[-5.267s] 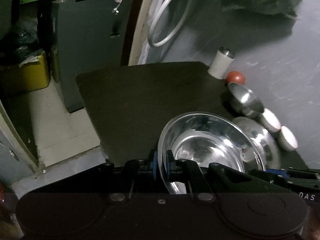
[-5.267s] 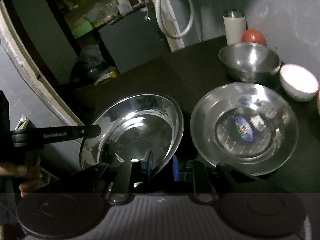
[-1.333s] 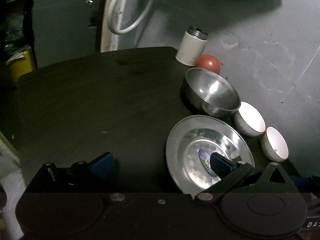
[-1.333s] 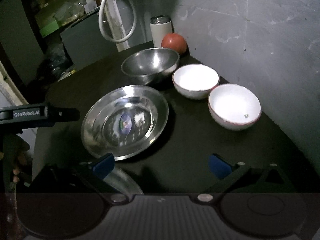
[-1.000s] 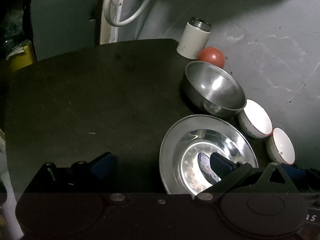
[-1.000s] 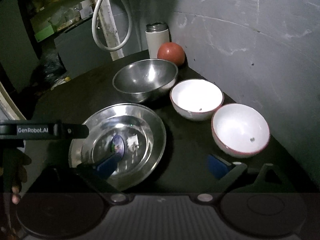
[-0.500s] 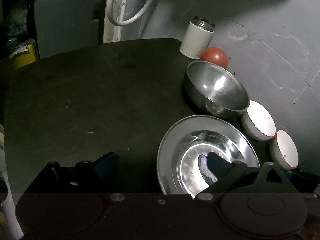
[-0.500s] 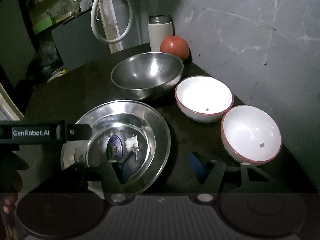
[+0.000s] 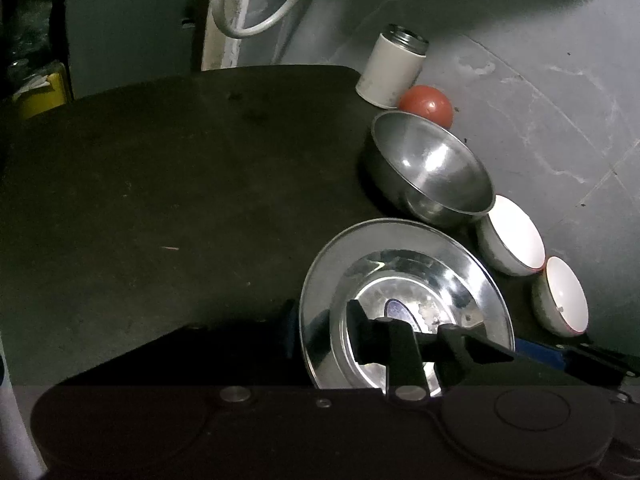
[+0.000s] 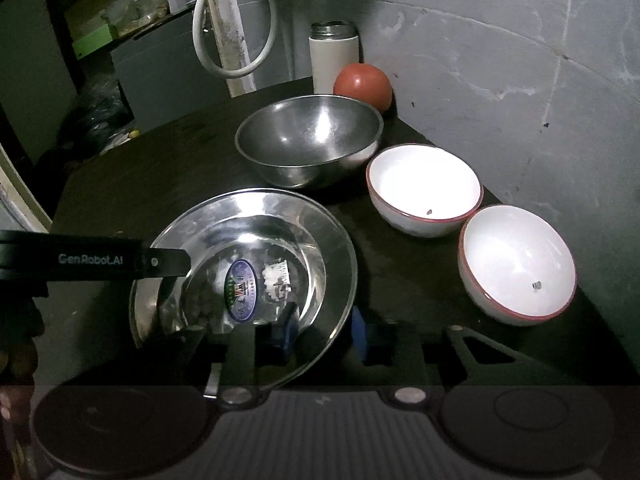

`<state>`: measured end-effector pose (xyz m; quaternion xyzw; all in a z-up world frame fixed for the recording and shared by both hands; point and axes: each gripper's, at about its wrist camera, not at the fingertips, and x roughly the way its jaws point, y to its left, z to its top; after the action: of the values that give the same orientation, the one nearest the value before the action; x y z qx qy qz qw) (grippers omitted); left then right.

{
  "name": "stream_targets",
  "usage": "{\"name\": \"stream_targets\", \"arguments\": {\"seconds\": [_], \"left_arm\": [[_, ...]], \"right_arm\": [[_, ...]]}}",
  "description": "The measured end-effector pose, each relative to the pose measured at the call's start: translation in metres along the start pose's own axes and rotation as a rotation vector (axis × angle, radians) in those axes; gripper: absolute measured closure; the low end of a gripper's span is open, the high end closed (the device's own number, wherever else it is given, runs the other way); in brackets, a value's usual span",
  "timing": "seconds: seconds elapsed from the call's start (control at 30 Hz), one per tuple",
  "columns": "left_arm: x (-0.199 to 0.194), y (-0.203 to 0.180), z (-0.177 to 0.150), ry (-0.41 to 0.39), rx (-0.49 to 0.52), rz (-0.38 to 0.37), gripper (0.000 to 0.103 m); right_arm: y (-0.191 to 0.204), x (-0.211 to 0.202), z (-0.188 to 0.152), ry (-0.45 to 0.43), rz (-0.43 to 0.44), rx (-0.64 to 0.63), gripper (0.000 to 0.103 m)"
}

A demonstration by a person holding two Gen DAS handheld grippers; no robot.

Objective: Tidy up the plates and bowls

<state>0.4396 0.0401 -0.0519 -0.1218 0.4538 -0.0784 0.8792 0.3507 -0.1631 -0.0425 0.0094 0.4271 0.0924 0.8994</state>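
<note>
Though dim, plate [image 10: 248, 216] rim between jaws

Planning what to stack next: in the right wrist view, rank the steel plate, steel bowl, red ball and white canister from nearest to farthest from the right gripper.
1. Steel plate, rim between the right gripper pads.
2. Steel bowl, behind the plate.
3. Red ball, behind the bowl, by the wall.
4. White canister, back corner, left of the ball.

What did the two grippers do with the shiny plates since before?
The carried steel plate now sits stacked in the other steel plate. Both grippers let go, then their jaws have just been closing on the stack's rim: left gripper and right gripper, one on each side. The steel bowl, white bowls, jar and red ball stayed put.
</note>
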Motion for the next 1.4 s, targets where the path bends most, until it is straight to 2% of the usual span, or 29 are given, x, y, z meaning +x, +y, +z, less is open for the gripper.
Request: {"name": "stream_targets", "arguments": {"seconds": [0.43, 0.8, 1.13, 1.4], "left_arm": [[-0.022, -0.003, -0.003, -0.030, 0.005, -0.001, 0.079], [-0.061, -0.012, -0.013, -0.079, 0.035, -0.022, 0.079], [-0.100, -0.020, -0.037, -0.108, 0.056, -0.035, 0.078], [-0.116, -0.022, -0.063, -0.085, 0.083, -0.028, 0.078]], "right_arm": [[0.002, -0.018, 0.004, -0.023, 0.026, 0.008, 0.075], [0.002, -0.049, -0.003, -0.074, 0.045, -0.004, 0.075], [0.003, -0.085, -0.018, -0.107, 0.076, -0.029, 0.075], [0.004, -0.103, -0.035, -0.099, 0.097, -0.073, 0.074]]}}
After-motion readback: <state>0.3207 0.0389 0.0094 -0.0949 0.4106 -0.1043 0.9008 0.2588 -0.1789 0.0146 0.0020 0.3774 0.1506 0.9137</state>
